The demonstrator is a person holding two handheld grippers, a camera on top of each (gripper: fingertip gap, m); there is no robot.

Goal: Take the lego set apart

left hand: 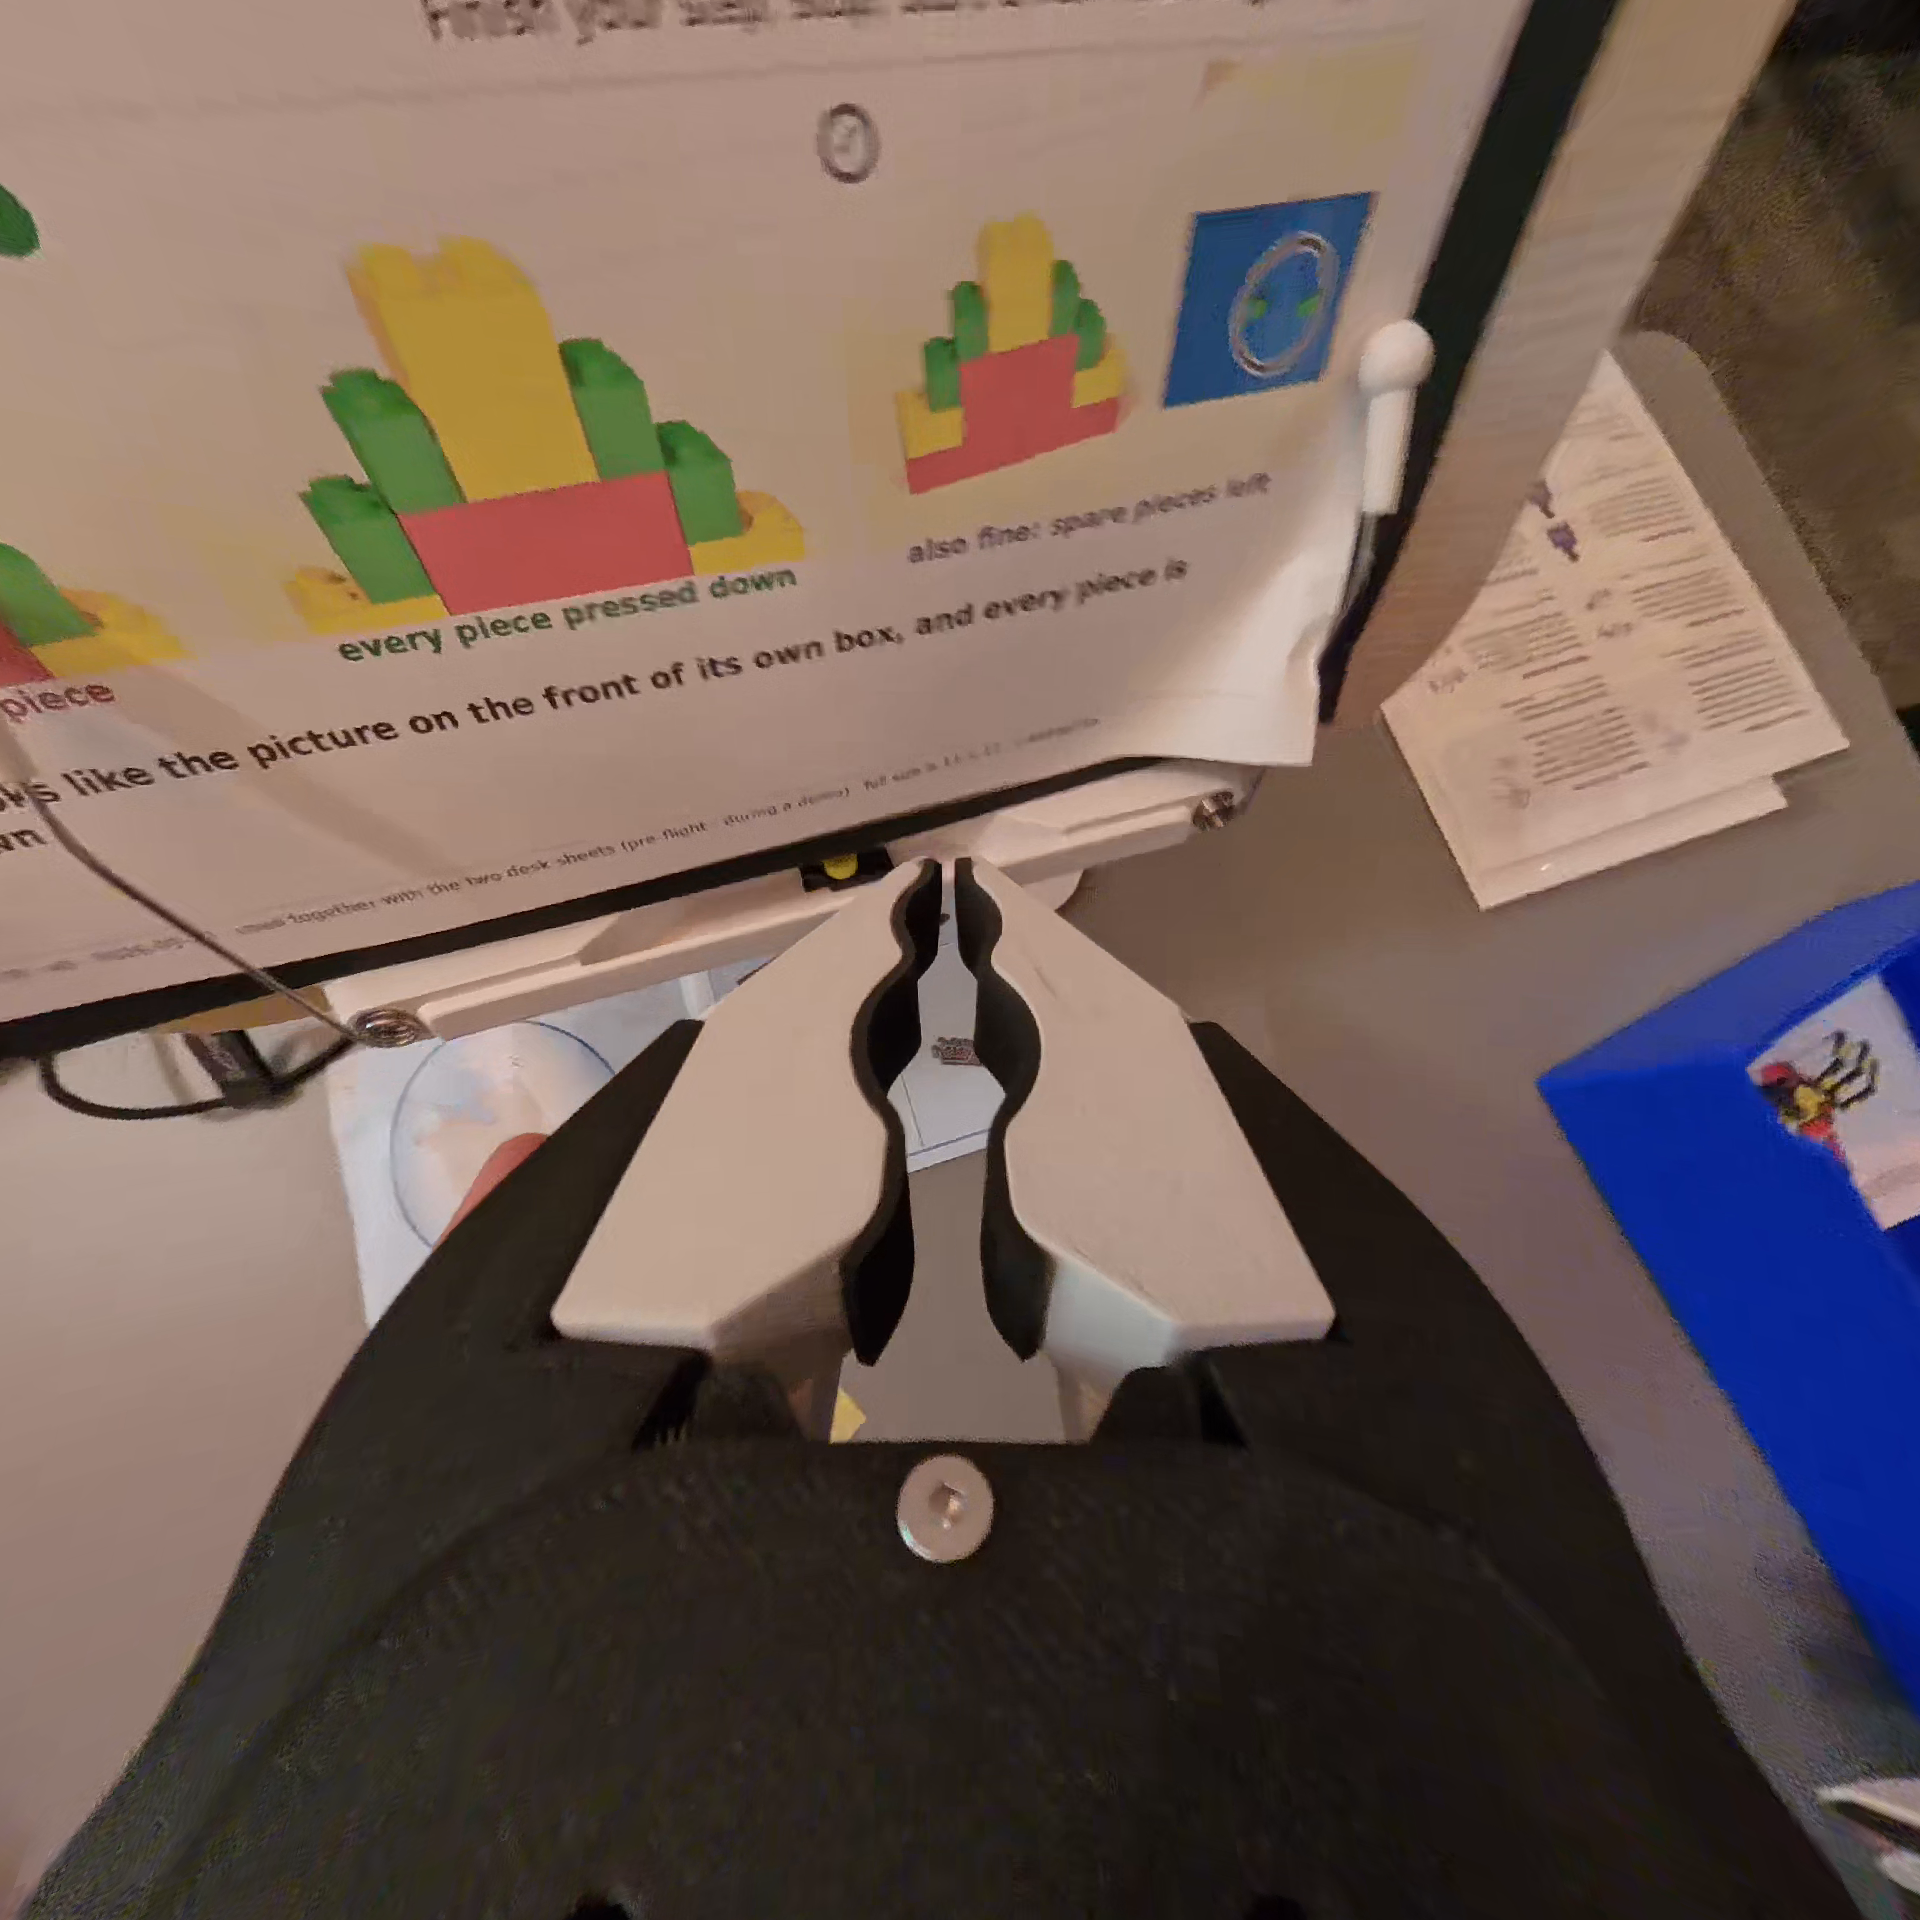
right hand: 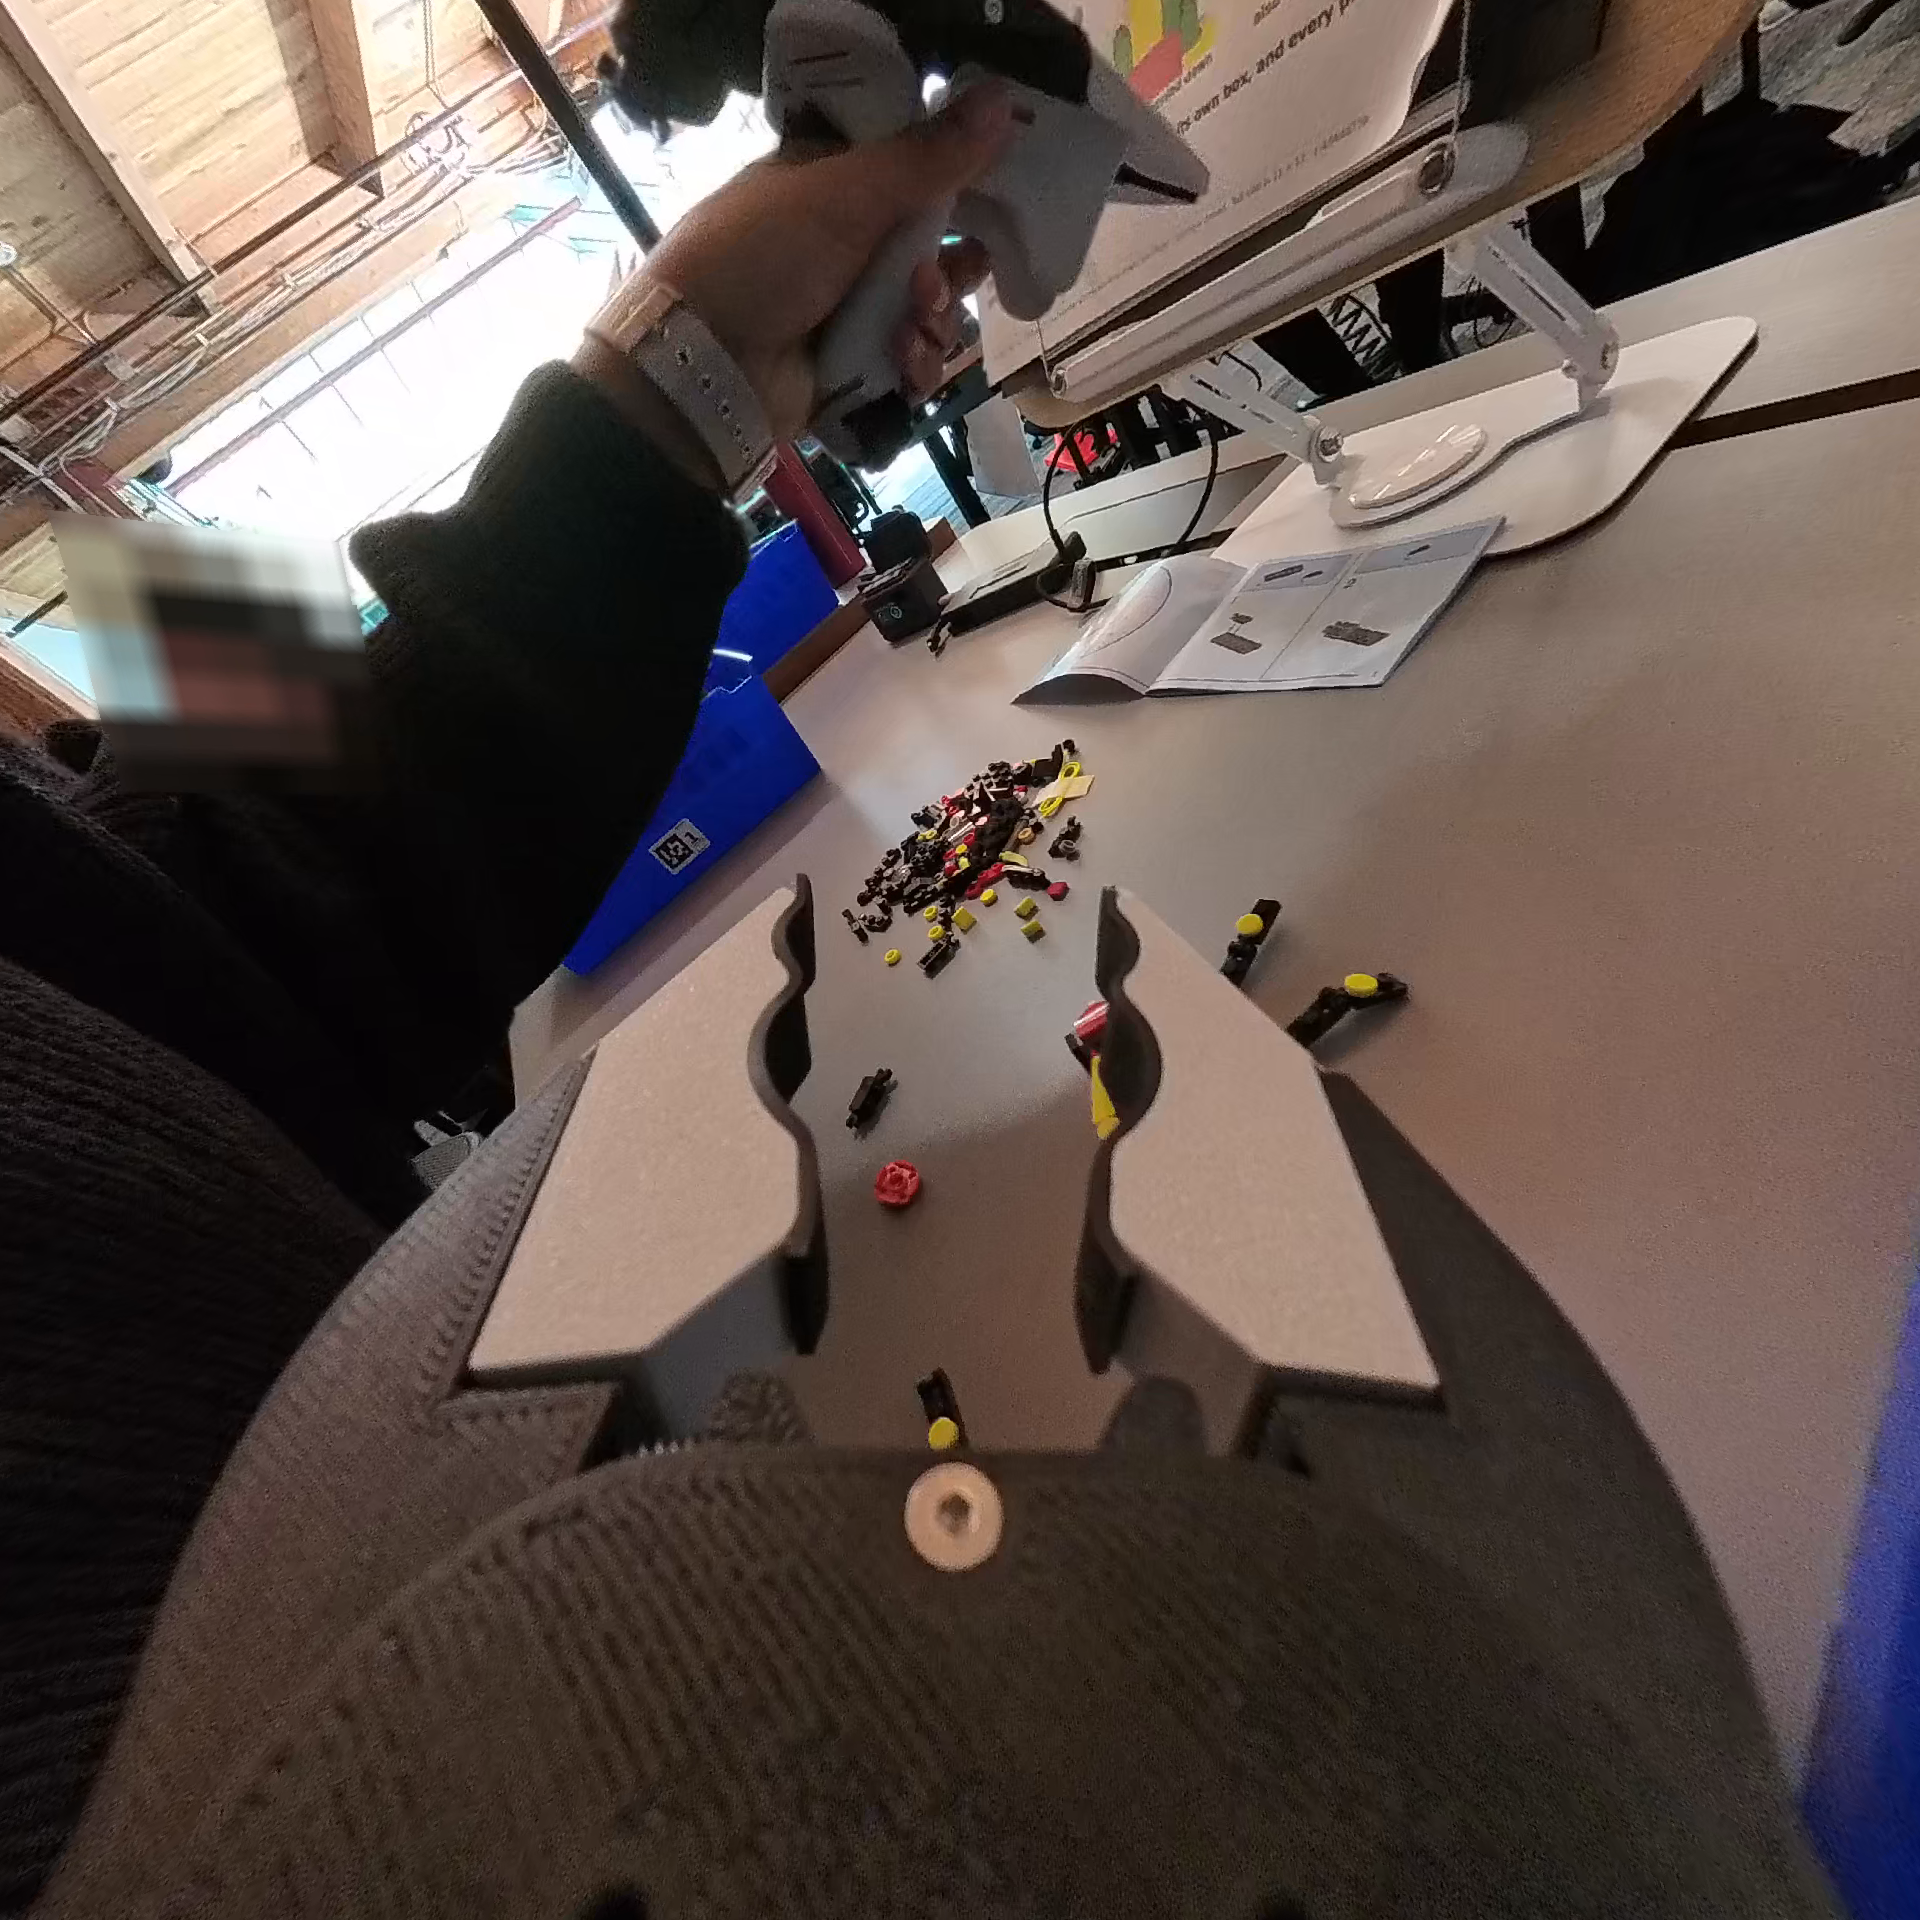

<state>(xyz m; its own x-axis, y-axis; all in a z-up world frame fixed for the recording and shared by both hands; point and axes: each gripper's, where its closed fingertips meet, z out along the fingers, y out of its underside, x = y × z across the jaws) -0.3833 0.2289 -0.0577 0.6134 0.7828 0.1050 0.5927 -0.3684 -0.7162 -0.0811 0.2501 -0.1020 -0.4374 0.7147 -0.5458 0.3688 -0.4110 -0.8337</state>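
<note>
Your left claw (left hand: 943,873) sits at the centre of the left wrist view with its pale fingers drawn together, tips almost touching and nothing between them. It is raised and pointed at a large white printed sheet (left hand: 665,436) showing coloured brick pictures, which fills the upper half of the frame on a white tilting stand (left hand: 810,914). A blue cardboard box (left hand: 1745,1226) lies at the right edge, and a folded paper leaflet (left hand: 1621,644) above it on the grey bench (left hand: 1351,935).

In the right wrist view, your right claw (right hand: 956,904) is spread wide and empty, low over the grey bench (right hand: 1558,1039). The lego set is already in bits: a heap of small black, yellow and red loose pieces (right hand: 966,842) lies just above centre, beyond the fingertips. A small round red piece (right hand: 897,1183) and a small black piece (right hand: 869,1097) lie between the fingers. More black-and-yellow bits (right hand: 1345,1000) lie to the right; one partly hidden behind the right finger may be red. An open instruction booklet (right hand: 1268,623) lies toward the upper right
</note>
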